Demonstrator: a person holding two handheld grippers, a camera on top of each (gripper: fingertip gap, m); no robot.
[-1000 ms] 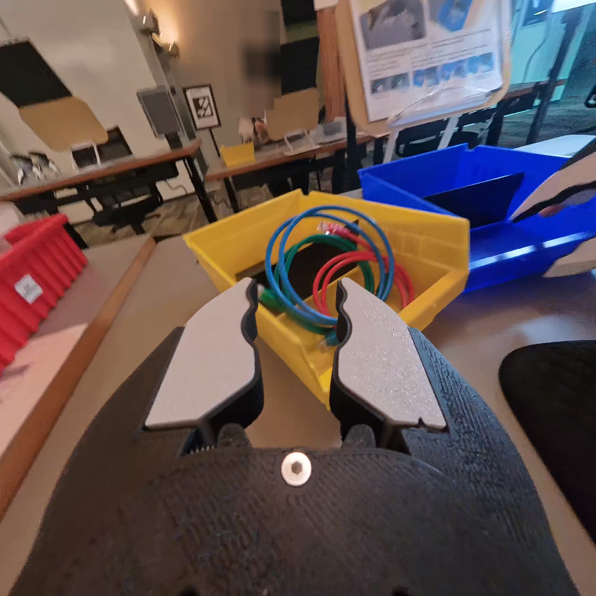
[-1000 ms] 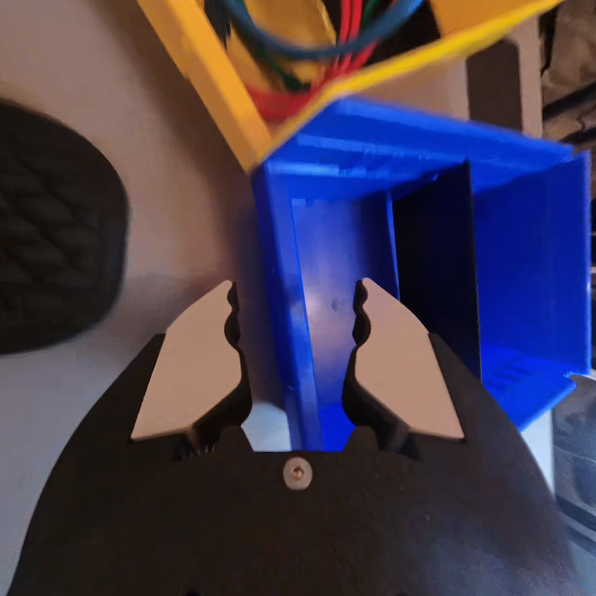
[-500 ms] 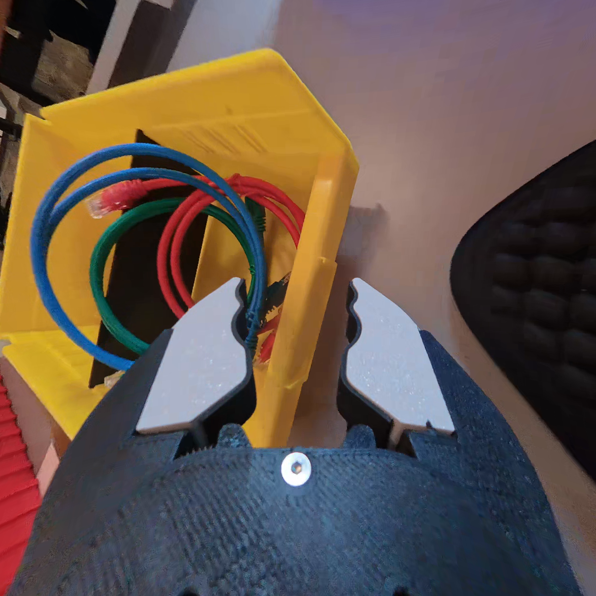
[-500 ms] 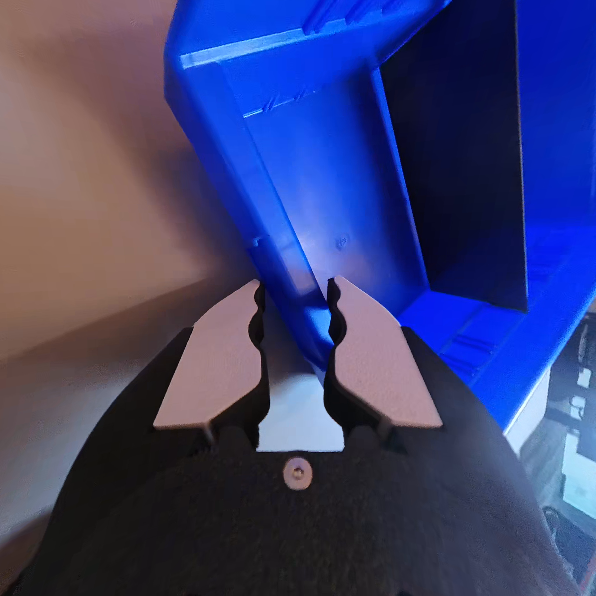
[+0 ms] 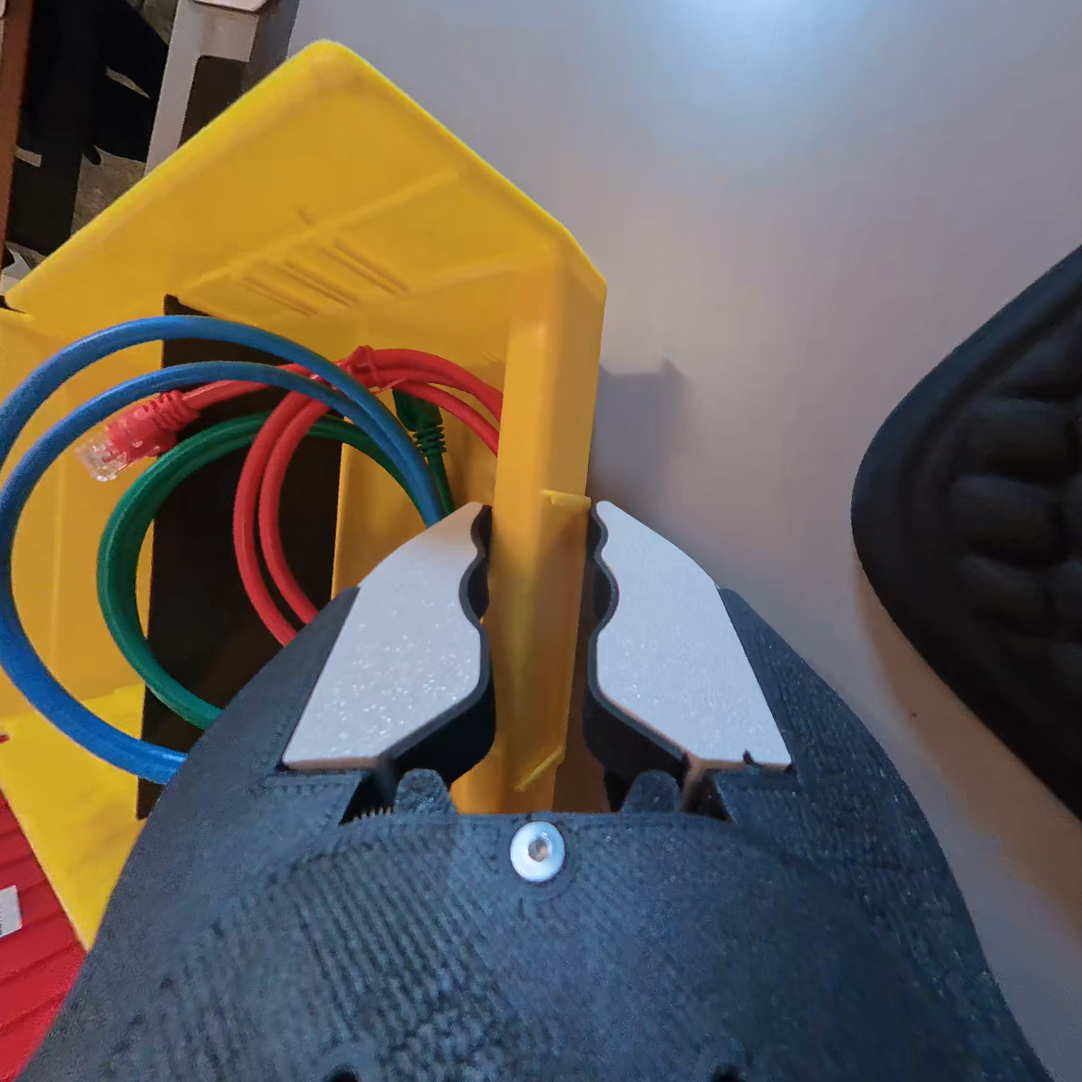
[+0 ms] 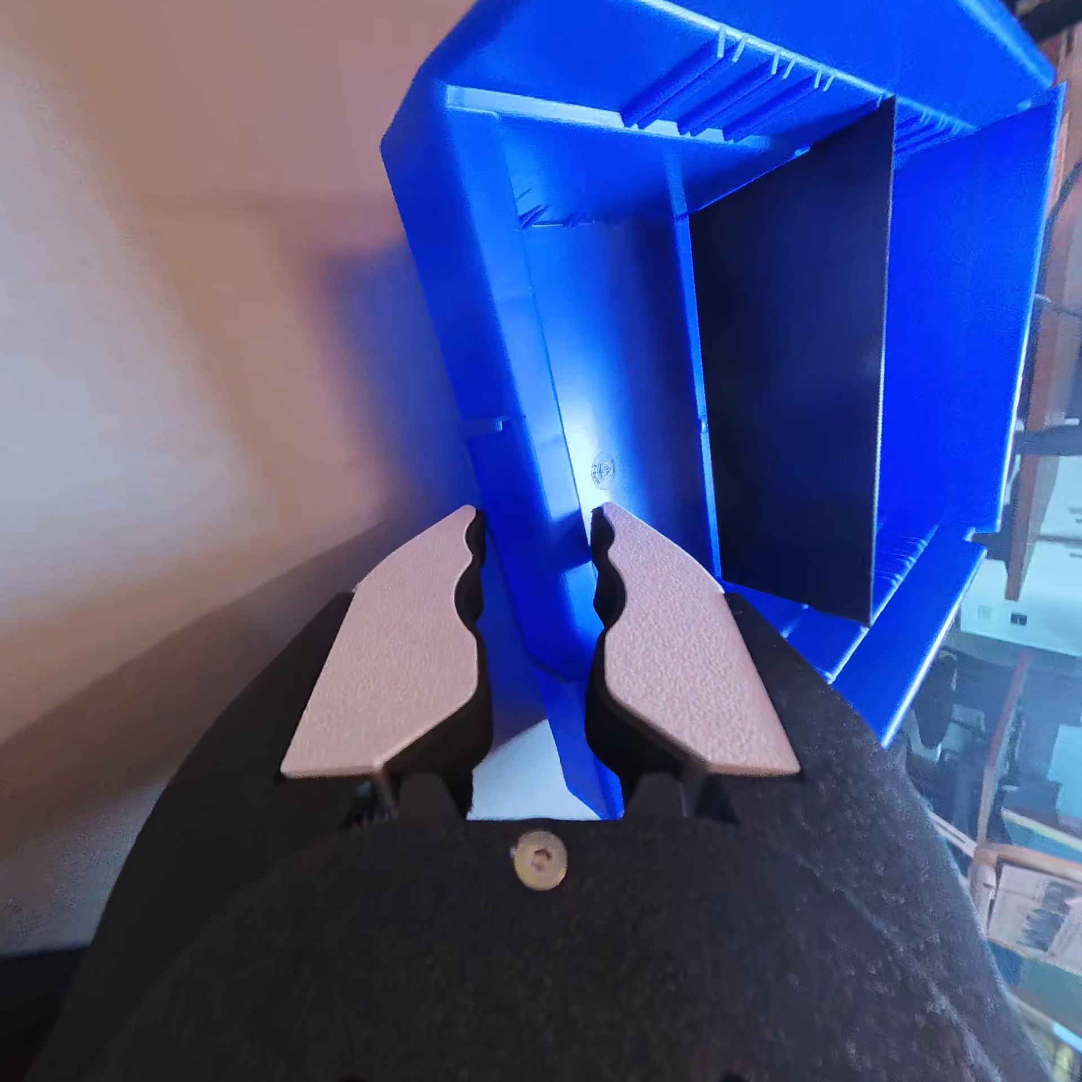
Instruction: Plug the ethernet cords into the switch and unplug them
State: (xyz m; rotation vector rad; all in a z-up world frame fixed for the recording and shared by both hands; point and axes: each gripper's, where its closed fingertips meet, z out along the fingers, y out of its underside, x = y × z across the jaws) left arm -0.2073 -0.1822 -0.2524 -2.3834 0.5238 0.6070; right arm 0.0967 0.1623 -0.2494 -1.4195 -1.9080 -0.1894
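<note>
Two bins are now clamped: the left gripper (image 5: 536, 515), straddling the rim half a second ago, has closed on the yellow bin (image 5: 544, 585) wall, and the right gripper (image 6: 536, 518) has tightened on the blue bin (image 6: 527, 480) wall. Ethernet cords (image 5: 281, 515) (blue, red, green) lie coiled inside the yellow bin. Probably bin-shifting comes first; no switch visible.

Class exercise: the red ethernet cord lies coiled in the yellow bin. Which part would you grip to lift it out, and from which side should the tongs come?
Grip the red ethernet cord on its red boot just behind the clear plug, which sticks out free toward the bin's open side. Come from above through the yellow bin's open top; the loops tangle with the blue cord and green cord, so probably ease it out slowly.
</note>
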